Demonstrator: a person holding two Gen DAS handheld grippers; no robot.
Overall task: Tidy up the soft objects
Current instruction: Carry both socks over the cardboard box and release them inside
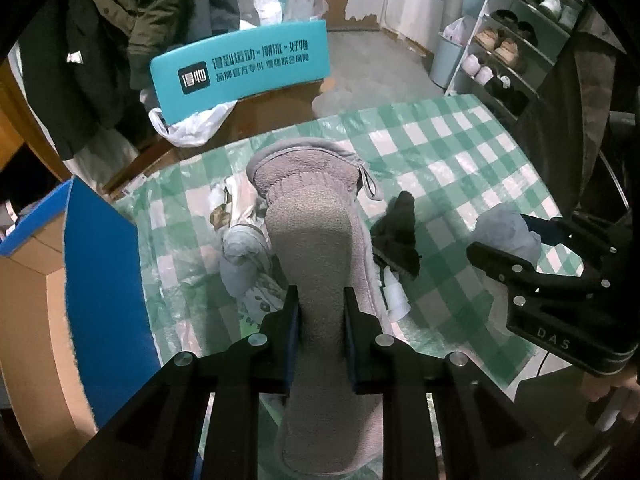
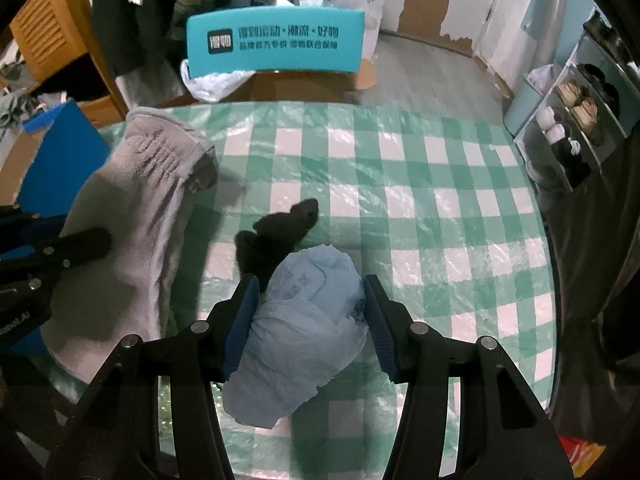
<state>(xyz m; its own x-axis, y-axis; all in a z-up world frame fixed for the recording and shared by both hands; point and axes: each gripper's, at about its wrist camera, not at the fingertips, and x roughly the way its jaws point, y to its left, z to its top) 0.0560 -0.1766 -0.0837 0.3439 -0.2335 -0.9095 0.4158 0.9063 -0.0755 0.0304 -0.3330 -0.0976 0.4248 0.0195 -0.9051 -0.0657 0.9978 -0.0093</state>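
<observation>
Left gripper [image 1: 320, 300]: jaws clenched on a grey fleece garment [image 1: 310, 248], one finger on each side of a narrow folded band of the cloth. The garment runs forward from the jaws and ends in a rounded, ribbed collar or cuff; a zip pull hangs at its right edge. In the right wrist view the same garment [image 2: 132, 216] hangs in a long drape at the left side of the counter [image 2: 420, 200], with the left gripper [image 2: 60, 252] beside it.

Right gripper [image 2: 308, 312]: jaws closed against both sides of a pale blue bundle [image 2: 308, 320] of thin, crinkled material, faint print on its top. The bundle sits between the blue finger pads [image 2: 240, 320] and bulges forward and back of them. From the left wrist view the right gripper [image 1: 532, 248] and the bundle [image 1: 504, 232] sit at the right side of the counter.

A small dark cloth item [image 2: 280, 232] lies on the counter just ahead of the bundle, touching or nearly touching it; which, I cannot tell. In the left wrist view it [image 1: 396, 236] lies just right of the grey garment.

Counter cover: green-and-white check under clear plastic. Left of the garment lie crumpled pale items [image 1: 240, 236], kind unclear. A blue box flap [image 1: 104, 280] stands at the counter's left edge. Behind: a teal chair back [image 1: 240, 68] with printed characters and a shoe rack [image 1: 512, 48] at right.
</observation>
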